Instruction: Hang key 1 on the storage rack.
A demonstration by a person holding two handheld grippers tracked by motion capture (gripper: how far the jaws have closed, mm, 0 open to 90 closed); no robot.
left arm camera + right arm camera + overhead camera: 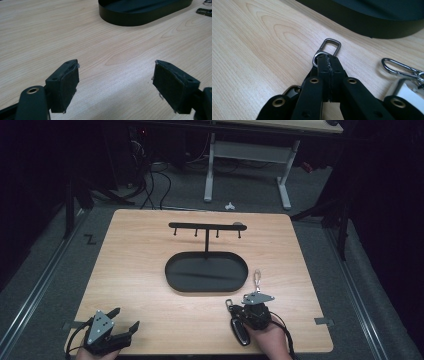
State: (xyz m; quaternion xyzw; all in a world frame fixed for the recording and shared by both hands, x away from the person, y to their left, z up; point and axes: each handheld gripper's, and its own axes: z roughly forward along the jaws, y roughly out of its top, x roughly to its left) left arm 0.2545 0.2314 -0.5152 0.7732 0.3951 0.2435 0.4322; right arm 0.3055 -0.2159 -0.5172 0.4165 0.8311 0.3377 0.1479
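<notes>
- Pinching the key ring (320, 58) is what the right gripper (329, 65) is seen doing, jaws pressed fully together on the ring, with a dark rectangular clasp (331, 47) sticking out past the tips.
- The ring belongs to a black car key fob (239, 329), seen in the high view near the front edge of the table (135, 270), just left of the right gripper (255, 312).
- It's judged to be light but dangly: hard metal ring, smooth and probably slippy, so the fob would be expected to swing. The ring looks like the sensible spot to be grabbed, not the fob body.
- A second silver carabiner clip (398, 68) is lying just beside it.
- The black oval tray (175, 275) with its hook stand (206, 226) is sat mid-table, right ahead; the tray wall could be bumped on the way to the hooks.
- The left gripper (115, 82) is held wide open with nothing in it, over bare wood at the near left corner, well apart from everything.
</notes>
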